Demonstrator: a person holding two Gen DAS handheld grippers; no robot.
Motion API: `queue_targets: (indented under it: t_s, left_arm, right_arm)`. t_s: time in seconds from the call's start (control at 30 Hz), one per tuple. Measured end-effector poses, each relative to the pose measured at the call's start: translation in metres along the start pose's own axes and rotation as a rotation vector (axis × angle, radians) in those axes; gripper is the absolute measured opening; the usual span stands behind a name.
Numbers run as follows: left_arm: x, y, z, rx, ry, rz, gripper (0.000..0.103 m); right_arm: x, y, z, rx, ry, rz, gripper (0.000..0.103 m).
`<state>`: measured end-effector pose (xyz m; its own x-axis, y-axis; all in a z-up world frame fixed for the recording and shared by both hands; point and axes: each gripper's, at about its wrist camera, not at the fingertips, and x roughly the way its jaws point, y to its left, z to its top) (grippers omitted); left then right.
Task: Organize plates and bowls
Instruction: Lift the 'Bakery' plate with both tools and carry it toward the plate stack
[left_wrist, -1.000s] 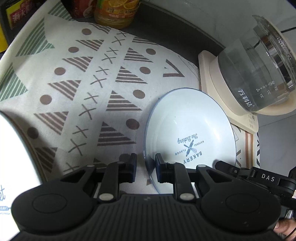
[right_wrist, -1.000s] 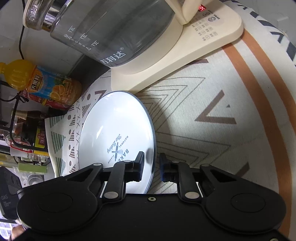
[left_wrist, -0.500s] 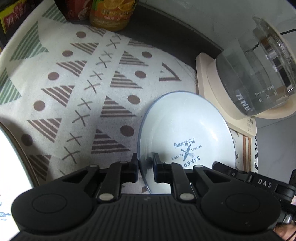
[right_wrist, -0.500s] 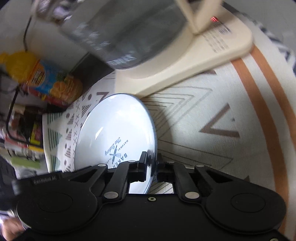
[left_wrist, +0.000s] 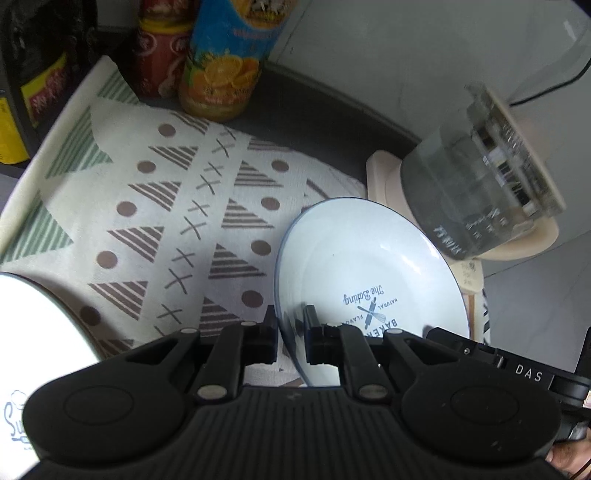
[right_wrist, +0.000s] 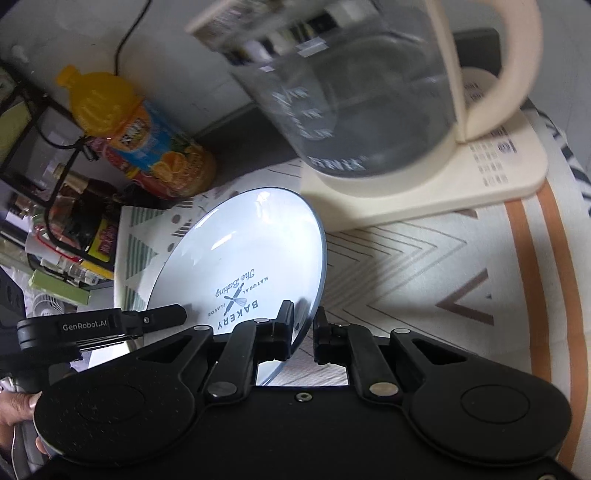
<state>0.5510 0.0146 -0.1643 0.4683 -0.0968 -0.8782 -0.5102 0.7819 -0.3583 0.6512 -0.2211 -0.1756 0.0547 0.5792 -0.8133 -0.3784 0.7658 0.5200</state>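
A white plate with a thin blue rim and "Bakery" print (left_wrist: 369, 266) is held tilted above the patterned cloth (left_wrist: 147, 221). My left gripper (left_wrist: 290, 332) is shut on the plate's left rim. My right gripper (right_wrist: 303, 325) is shut on its right rim; the plate also shows in the right wrist view (right_wrist: 251, 251). A second white dish (left_wrist: 33, 339) lies at the lower left of the left wrist view, partly cut off.
A glass kettle (left_wrist: 480, 199) on a cream base (right_wrist: 443, 192) stands right behind the plate. An orange juice bottle (left_wrist: 225, 59) and a red can (left_wrist: 162, 48) stand at the back. A rack with packets (right_wrist: 55, 206) is at the left.
Both grippers have closed onto the plate's rim and raised it off the cloth. The views now sit higher and look further back.
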Motion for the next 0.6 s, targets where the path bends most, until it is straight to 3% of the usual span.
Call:
queue_targets:
  t_s: [0.6]
  left_arm:
    - [-0.091, 0.035, 0.008, -0.07, -0.132, -0.015, 0.012]
  right_arm:
    - [-0.034, 0.083, 0.0, -0.128, -0.082, 0.045, 0.011]
